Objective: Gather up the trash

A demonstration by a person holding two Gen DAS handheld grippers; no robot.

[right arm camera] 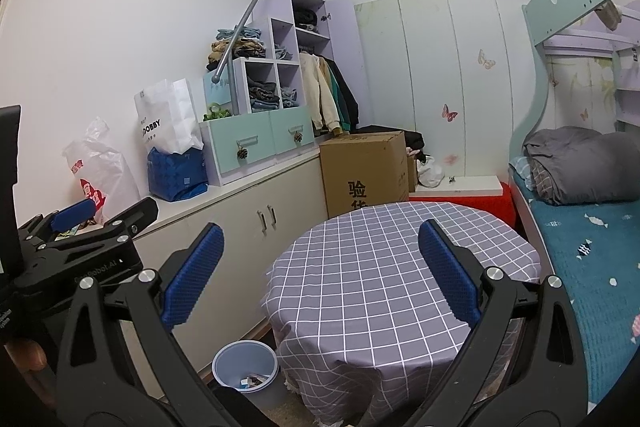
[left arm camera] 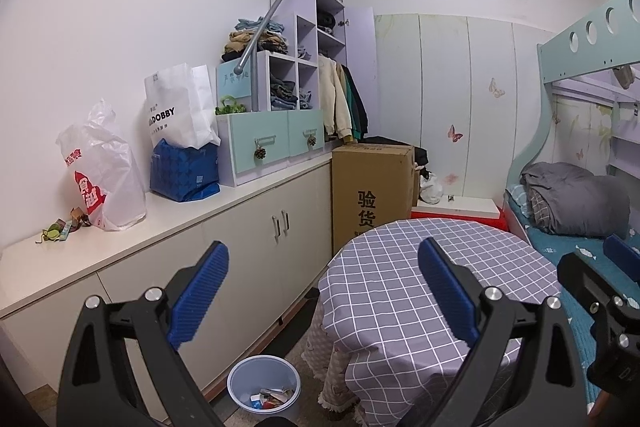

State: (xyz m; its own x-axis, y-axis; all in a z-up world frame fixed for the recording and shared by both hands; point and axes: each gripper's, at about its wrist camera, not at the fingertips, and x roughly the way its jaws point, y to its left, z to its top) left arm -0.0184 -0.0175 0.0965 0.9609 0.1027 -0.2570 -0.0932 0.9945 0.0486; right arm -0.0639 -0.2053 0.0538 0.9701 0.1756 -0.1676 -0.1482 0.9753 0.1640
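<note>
Small crumpled wrappers point(left arm camera: 60, 229) lie on the white countertop point(left arm camera: 180, 219) at the far left, beside a white plastic bag point(left arm camera: 100, 179). A pale blue bin point(left arm camera: 264, 387) holding some trash stands on the floor between the cabinet and the round table; the right wrist view also shows the bin point(right arm camera: 244, 367). My left gripper point(left arm camera: 323, 247) is open and empty, well short of the wrappers. My right gripper point(right arm camera: 321, 227) is open and empty over the checked tablecloth point(right arm camera: 380, 267). In the right wrist view the left gripper point(right arm camera: 102, 217) hovers near the counter's edge.
A white paper bag point(left arm camera: 176, 107) and a blue bag point(left arm camera: 184, 175) stand on the counter next to a drawer-and-shelf unit point(left arm camera: 276, 143). A cardboard box point(left arm camera: 372, 187) stands behind the table. A bunk bed point(right arm camera: 592, 247) fills the right side.
</note>
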